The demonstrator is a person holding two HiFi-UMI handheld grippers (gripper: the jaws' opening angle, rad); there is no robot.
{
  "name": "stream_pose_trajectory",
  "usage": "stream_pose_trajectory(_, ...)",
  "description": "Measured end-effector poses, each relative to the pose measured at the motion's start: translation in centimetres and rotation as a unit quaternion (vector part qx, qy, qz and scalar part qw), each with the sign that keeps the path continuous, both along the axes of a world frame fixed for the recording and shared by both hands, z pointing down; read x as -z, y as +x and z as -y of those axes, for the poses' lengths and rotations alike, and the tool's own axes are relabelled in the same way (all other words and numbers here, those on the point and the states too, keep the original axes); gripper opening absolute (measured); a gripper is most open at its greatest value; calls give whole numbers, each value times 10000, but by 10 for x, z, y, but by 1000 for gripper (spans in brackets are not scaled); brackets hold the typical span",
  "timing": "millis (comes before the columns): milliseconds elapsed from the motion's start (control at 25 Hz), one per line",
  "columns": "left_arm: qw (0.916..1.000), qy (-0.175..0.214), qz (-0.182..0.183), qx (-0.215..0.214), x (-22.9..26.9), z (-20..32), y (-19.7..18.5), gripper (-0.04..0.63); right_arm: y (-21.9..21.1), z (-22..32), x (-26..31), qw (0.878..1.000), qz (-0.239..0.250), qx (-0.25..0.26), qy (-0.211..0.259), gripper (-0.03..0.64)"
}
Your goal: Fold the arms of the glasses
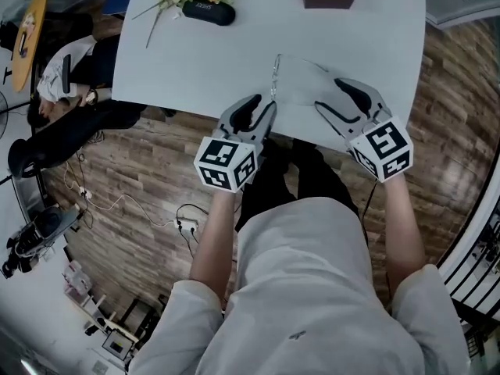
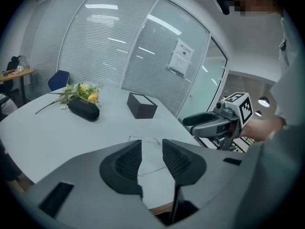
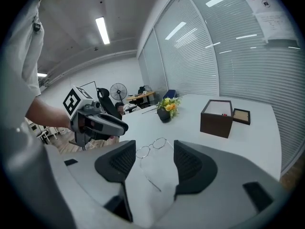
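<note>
- Right now the thin wire-rimmed glasses (image 3: pixel 158 142) lie on the white table (image 1: pixel 203 53) near its front edge, with both arms swung out and neither folded yet.
- My left claw (image 2: pixel 151 144) hovers at the lens end, jaws apart and pinching nothing. One wire arm shows beyond the gap.
- My right claw (image 3: pixel 155 149) is spread wide and empty, facing the glasses from the arm-tip side.
- I judge this to be the approach. The left should steady the front by pinching the rim's corner, never the lenses.
- The right should then catch one arm near its tip and swing it gently inward about the hinge. Wire this thin may slip or bend.
</note>
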State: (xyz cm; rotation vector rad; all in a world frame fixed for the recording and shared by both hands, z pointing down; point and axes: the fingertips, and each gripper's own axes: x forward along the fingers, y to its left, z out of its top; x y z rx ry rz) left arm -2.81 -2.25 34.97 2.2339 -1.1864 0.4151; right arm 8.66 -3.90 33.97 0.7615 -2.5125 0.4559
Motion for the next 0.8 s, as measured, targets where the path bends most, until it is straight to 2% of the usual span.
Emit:
stream_pose_trajectory(280, 9999, -65, 120, -62, -19, 10, 6, 137, 8, 12, -23, 9999, 27, -108, -44, 247)
stream_pose_trajectory(520, 9996, -146, 193, -114, -38, 22, 9, 137, 10, 28, -42, 9998, -133, -118, 22, 225)
stream_pose_trajectory(800, 9993, -370, 11, -59, -59, 24, 5, 126, 5, 33, -60, 9996, -262, -110, -19, 216)
